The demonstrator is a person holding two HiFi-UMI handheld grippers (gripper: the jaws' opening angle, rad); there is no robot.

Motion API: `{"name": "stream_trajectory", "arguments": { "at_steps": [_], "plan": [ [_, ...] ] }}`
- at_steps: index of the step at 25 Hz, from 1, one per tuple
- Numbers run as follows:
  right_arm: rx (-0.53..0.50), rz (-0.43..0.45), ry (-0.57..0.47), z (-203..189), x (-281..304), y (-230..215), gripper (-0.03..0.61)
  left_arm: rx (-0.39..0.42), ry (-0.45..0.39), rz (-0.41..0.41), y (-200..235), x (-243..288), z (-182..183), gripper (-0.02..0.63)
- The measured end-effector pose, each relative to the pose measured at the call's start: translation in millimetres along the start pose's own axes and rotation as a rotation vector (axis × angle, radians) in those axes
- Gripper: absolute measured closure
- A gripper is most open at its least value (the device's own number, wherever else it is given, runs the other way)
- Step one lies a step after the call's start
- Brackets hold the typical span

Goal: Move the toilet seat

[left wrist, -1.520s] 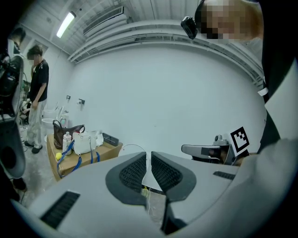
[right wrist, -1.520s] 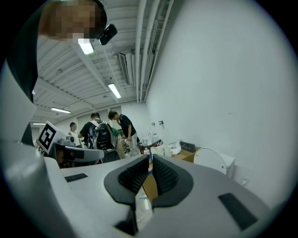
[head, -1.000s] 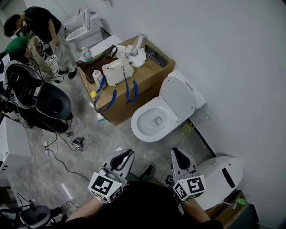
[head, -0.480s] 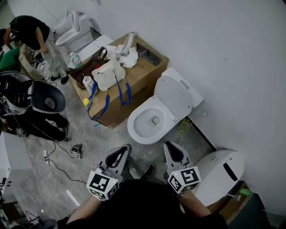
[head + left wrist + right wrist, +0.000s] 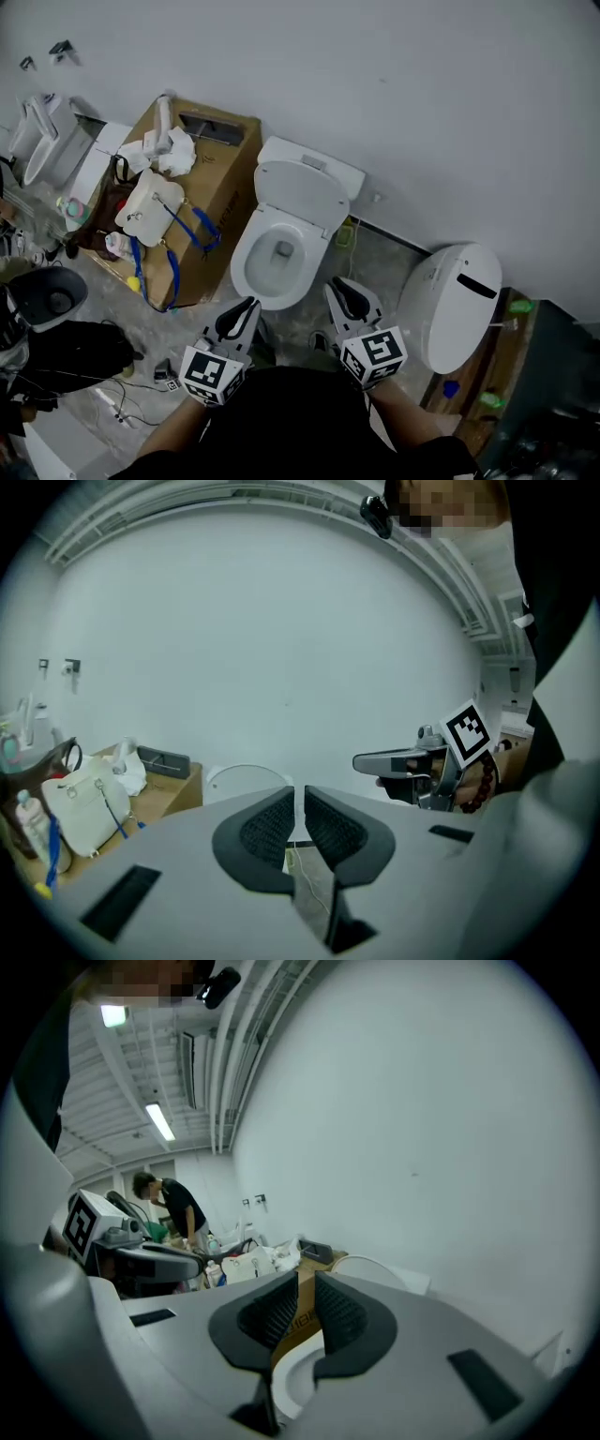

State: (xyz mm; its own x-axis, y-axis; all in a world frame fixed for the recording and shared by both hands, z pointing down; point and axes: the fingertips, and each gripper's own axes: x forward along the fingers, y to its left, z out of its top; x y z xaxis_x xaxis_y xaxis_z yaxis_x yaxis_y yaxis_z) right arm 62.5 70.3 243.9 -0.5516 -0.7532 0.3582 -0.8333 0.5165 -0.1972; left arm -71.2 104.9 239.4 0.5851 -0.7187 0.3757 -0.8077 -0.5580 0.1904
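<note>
White porcelain dead ahead: the toilet seat [image 5: 302,195] stands raised, leaning back against the tank by the wall, with the open bowl [image 5: 275,261] below it. Both tools hang low in front of the bowl, short of touching anything. The left gripper [image 5: 251,305] has its jaws pressed together with nothing between them, and the right gripper [image 5: 330,284] looks the same, only a sliver of gap and nothing pinched.

So this is the approach, I'd say, and nothing of the move is done yet. To do it well, one pair of jaws has to spread before it reaches the seat's front edge; closed like this, they can only nudge. The right gripper sits nearer the seat's free rim, so it looks the likelier one to take the edge. Grip at the rim, not near the hinge, and bring the seat down in a slow arc so it doesn't slam on the bowl. The cardboard box [image 5: 223,173] crowds the left side, so the left tool has less room there.
</note>
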Motion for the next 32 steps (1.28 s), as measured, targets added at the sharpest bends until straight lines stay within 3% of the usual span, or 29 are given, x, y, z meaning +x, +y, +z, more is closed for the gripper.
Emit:
{"name": "stream_trajectory", "arguments": {
  "at_steps": [2,4,5,11,17,24,27,32],
  "plan": [
    [-0.038,-0.025,0.049,-19,22,-5,0.519,0.030,0.042,-0.036,22,14,-17,0.569],
    [-0.076,-0.028,0.113,-42,44,-8,0.437,0.037,0.103,-0.054,45,25,-44,0.569],
    [-0.087,-0.026,0.143,-54,53,-9,0.428,0.032,0.140,-0.064,55,29,-62,0.569],
    [-0.108,0.041,0.319,-136,98,-16,0.425,0.000,0.382,-0.100,101,59,-165,0.524],
    [-0.013,0.082,0.469,-242,132,-22,0.425,-0.039,0.574,-0.058,138,83,-267,0.477],
    [0.114,0.023,0.616,-366,161,-33,0.425,-0.009,0.672,-0.060,157,113,-361,0.477],
    [0.118,-0.019,0.658,-411,171,-37,0.425,0.020,0.714,-0.055,162,123,-399,0.477],
    [0.110,-0.034,0.716,-471,178,-36,0.425,-0.002,0.748,-0.059,168,131,-450,0.477]
  ]
}}
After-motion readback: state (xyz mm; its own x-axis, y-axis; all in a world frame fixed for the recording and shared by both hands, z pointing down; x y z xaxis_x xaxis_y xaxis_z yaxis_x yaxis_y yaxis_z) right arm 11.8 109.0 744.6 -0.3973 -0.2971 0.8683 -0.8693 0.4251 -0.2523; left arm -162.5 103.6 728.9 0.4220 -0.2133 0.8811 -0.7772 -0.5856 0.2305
